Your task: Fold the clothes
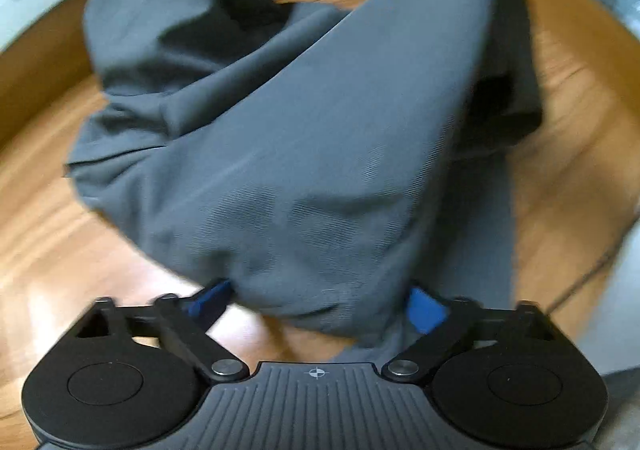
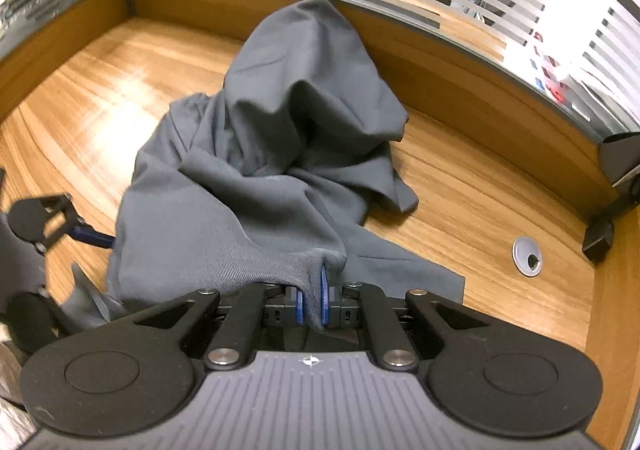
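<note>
Left hand-held gripper [image 1: 316, 306]: jaws spread wide, a fold of cloth sagging between them, pads not visibly pressing.
Grey garment [image 2: 280, 178]: heaped on the wooden desk [image 2: 500, 210].
Right hand-held gripper [image 2: 313, 304]: clamped on the garment's near edge.

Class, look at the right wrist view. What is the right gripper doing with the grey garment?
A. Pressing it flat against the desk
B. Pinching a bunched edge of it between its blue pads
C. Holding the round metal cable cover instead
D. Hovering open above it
B: the right gripper has its blue pads closed together on a bunched edge of the grey garment, whose cloth rises from the wooden desk to the pads.
</note>
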A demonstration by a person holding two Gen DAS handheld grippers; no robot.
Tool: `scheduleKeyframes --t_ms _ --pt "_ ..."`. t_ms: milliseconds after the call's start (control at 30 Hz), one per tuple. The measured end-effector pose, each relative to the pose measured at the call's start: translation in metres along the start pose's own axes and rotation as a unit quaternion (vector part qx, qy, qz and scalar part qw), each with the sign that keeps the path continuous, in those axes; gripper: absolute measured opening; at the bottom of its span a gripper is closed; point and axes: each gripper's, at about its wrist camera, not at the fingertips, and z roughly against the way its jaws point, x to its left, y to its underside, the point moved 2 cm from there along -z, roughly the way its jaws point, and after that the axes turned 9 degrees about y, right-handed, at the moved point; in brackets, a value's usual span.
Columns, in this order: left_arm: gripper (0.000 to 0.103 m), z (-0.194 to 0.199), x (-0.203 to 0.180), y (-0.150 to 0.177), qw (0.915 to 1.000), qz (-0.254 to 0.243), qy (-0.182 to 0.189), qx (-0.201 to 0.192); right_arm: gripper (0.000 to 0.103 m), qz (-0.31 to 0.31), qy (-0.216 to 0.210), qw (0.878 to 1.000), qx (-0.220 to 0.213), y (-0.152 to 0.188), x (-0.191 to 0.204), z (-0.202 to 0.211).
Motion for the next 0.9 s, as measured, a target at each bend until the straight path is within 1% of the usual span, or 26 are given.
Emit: scheduleKeyframes --t_ms 33,67,100,133,167,200,233,300,333,367,433,467,567,633,767,800,900 --pt "0.081 -0.001 0.003 -0.001 0.9999 0.012 -0.004 0.004 0.009 -0.002 -0.003 1.000 -0.001 -0.002 -0.003 0.001" --pt "0.077 0.002 0.007 -0.001 0.9996 0.028 0.000 0.001 0.009 0.000 -0.005 1.000 -0.002 -0.002 -0.005 0.003" --pt "0.069 0.008 0.011 -0.001 0.9992 0.040 0.004 -0.005 0.009 0.000 -0.009 1.000 0.000 -0.003 -0.006 0.003" --pt "0.065 0.015 0.013 -0.001 0.9992 0.039 0.004 -0.010 0.009 0.001 -0.012 1.000 0.001 -0.004 -0.007 0.003" --pt "0.054 0.021 0.014 -0.001 0.9992 0.038 0.004 -0.015 0.009 0.003 -0.015 1.000 0.003 -0.004 -0.008 0.003" --pt "0.044 0.029 0.014 -0.001 0.9995 0.025 0.002 -0.021 0.009 0.006 -0.020 1.000 0.006 -0.005 -0.009 0.002" --pt "0.041 0.036 0.014 -0.001 0.9996 0.013 -0.003 -0.027 0.009 0.009 -0.026 1.000 0.007 -0.005 -0.009 0.002" --pt "0.031 0.048 0.014 -0.003 0.9992 -0.012 -0.011 -0.036 0.009 0.015 -0.036 0.999 0.010 -0.005 -0.009 0.001" --pt "0.028 0.055 0.015 -0.003 0.9989 -0.022 -0.013 -0.038 0.009 0.019 -0.040 0.999 0.012 -0.005 -0.009 0.000" --pt "0.020 0.062 0.016 -0.003 0.9985 -0.032 -0.015 -0.041 0.009 0.022 -0.045 0.999 0.014 -0.006 -0.009 0.000" --pt "0.018 0.074 0.021 -0.005 0.9976 -0.047 -0.026 -0.044 0.009 0.030 -0.057 0.998 0.015 -0.007 -0.008 0.002" --pt "0.017 0.080 0.025 -0.007 0.9975 -0.049 -0.025 -0.043 0.009 0.035 -0.060 0.997 0.016 -0.008 -0.008 0.003" --pt "0.016 0.098 0.041 -0.014 0.9978 -0.042 -0.022 -0.046 0.009 0.044 -0.068 0.997 0.017 -0.012 -0.008 0.007" --pt "0.016 0.110 0.050 -0.019 0.9974 -0.043 -0.031 -0.050 0.009 0.046 -0.075 0.996 0.018 -0.016 -0.009 0.011" --pt "0.014 0.132 0.070 -0.035 0.9943 -0.061 -0.065 -0.058 0.009 0.058 -0.086 0.995 0.007 -0.030 -0.002 0.018" --pt "0.010 0.137 0.075 -0.039 0.9930 -0.069 -0.075 -0.059 0.009 0.061 -0.088 0.994 0.002 -0.035 0.001 0.019" --pt "0.010 0.150 0.095 -0.055 0.9885 -0.093 -0.102 -0.061 0.009 0.060 -0.086 0.994 -0.024 -0.054 0.009 0.024"
